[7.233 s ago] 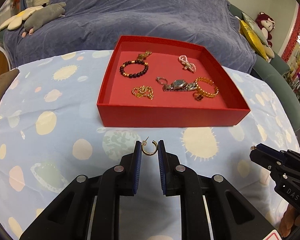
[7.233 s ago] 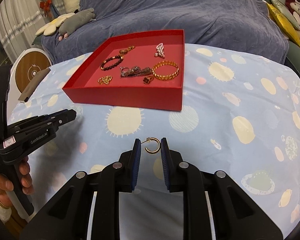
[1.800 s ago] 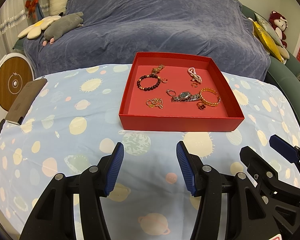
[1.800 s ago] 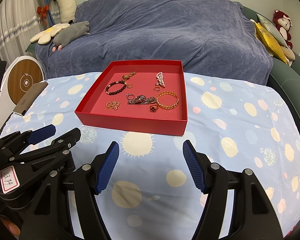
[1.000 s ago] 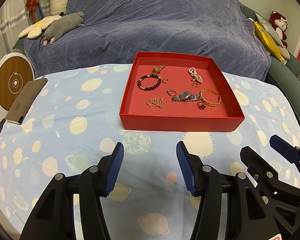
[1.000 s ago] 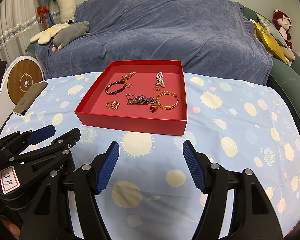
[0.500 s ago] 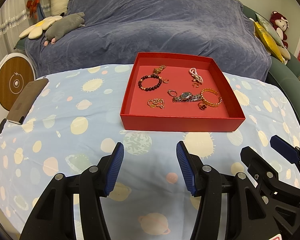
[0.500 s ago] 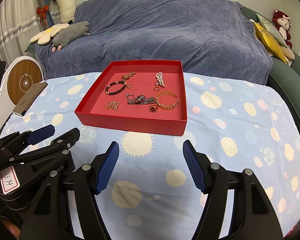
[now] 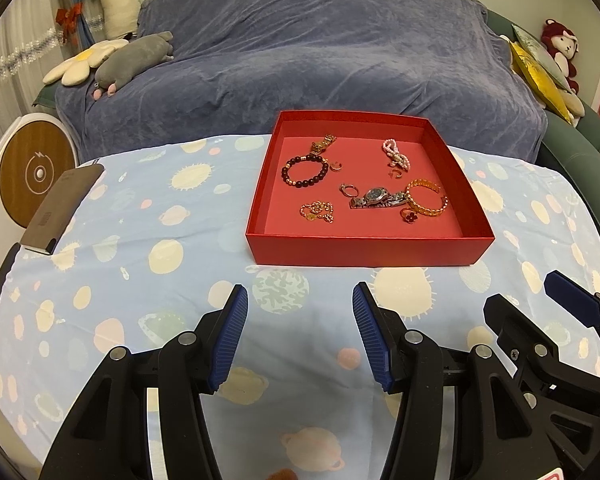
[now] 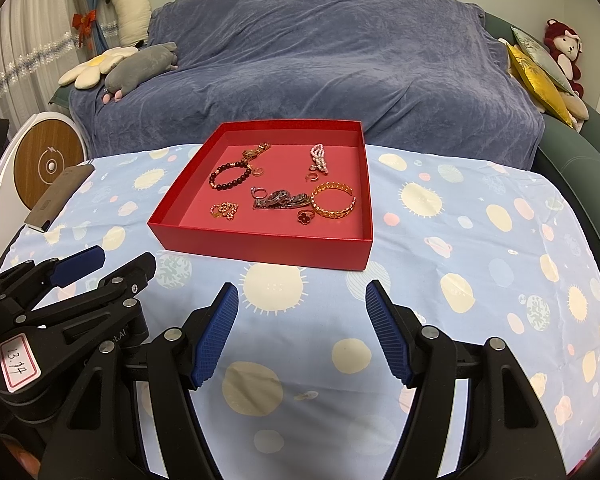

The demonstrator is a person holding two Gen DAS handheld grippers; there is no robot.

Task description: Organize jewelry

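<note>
Left gripper (image 9: 300, 300) is seen with fingers spread wide, nothing between the blue ribbed pads (image 9: 230, 338). Right gripper (image 10: 302, 298) likewise spread wide and empty. Both are held above the tablecloth (image 9: 140, 280), short of the red tray (image 9: 364, 250), side by side; each appears at the edge of the other's view.

All visible jewelry is located inside the red tray:
- dark bead bracelet (image 9: 304, 171) at back left, touching a gold clasp piece (image 9: 322, 146) behind it
- small gold hoop earring (image 9: 336, 166) just beside the bead bracelet
- pink-white bead piece (image 9: 396, 154) at back right, second small hoop (image 9: 396, 174) near it
- silver ring (image 9: 349, 189) touching the end of the wristwatch (image 9: 378, 197) at centre
- gold chain bangle (image 9: 426, 202) at the watch's right end
- red flower ring (image 9: 410, 217) just in front of the bangle
- gold chain (image 9: 317, 211) at front left

Writing: a pink-bordered label (image 10: 19, 360) on the left gripper body reads "13.14" handwritten. Printed text next to it is partly hidden; only "AI" is legible. A dark flat device (image 9: 62, 208) at the cloth's left edge carries a mark too small to be read.
</note>
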